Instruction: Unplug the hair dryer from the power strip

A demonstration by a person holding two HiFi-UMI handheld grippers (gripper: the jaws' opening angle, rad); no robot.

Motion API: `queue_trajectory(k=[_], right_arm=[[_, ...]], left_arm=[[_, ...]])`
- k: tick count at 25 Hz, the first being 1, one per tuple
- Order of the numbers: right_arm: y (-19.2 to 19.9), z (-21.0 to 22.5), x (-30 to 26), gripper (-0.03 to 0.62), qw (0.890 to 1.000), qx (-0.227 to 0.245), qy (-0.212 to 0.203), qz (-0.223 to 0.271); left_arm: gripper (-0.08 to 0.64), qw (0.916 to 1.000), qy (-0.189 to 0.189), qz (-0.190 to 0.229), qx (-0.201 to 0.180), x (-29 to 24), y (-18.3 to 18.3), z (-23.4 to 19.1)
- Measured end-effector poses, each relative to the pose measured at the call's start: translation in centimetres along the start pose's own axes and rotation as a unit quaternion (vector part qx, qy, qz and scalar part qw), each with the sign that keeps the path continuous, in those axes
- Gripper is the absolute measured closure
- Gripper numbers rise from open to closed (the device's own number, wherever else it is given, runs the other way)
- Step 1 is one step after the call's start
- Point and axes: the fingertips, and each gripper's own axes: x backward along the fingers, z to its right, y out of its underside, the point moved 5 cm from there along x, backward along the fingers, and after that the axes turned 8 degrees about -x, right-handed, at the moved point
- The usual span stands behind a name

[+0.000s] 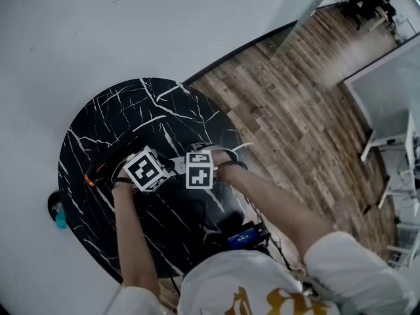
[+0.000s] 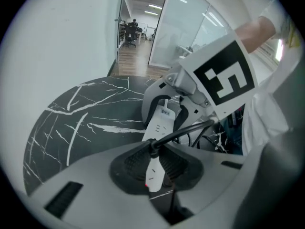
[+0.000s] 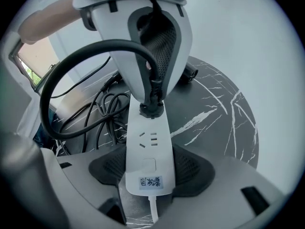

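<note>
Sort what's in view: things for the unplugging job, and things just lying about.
For the job: power strip, black plug, its cord, left gripper on the plug, right gripper on the strip.
Lying about: loose cables, blue object on the floor.

A round black marble table (image 1: 98,130) with white veins stands beside a plain white wall (image 1: 131,25). Past the table's right edge, a brown wood-plank floor (image 1: 295,110) runs toward a glass partition (image 2: 181,27) and a bright office with ceiling strip lights (image 2: 155,6). White furniture (image 1: 409,136) stands well apart, far right.
</note>
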Motion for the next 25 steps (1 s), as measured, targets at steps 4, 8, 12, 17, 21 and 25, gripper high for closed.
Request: queue_trajectory(k=[4, 8, 12, 17, 21, 25], right_arm=[[0.2, -0.1, 0.1, 0.322, 1.0, -0.006, 0.0, 0.003], [-0.1, 0.0, 0.0, 0.322, 1.0, -0.003, 0.0, -0.001], [-0.1, -0.1, -0.1, 0.322, 1.0, 0.004, -0.001, -0.002], [0.0, -0.1, 0.0, 0.322, 1.0, 0.007, 0.0, -0.002], [0.1, -0.1, 0.0, 0.322, 1.0, 0.0, -0.001, -0.003], [-0.1, 0.0, 0.1, 0.322, 1.0, 0.001, -0.002, 0.001]], left_arm=[[0.505, 0.9991, 0.03, 0.024, 0.015, 0.0, -0.1, 0.0], [0.508, 0.9997, -0.022, -0.008, -0.005, -0.3, 0.1, 1.2], [0.506, 0.9995, -0.029, -0.005, 0.015, -0.6, 0.6, 1.4], [0.506, 0.9987, 0.031, 0.031, 0.027, -0.1, 0.1, -0.1], [0.503, 0.9985, 0.024, 0.033, 0.036, 0.0, 0.3, 0.2], [0.505, 0.9996, -0.027, -0.001, 0.01, -0.4, 0.1, 1.2]])
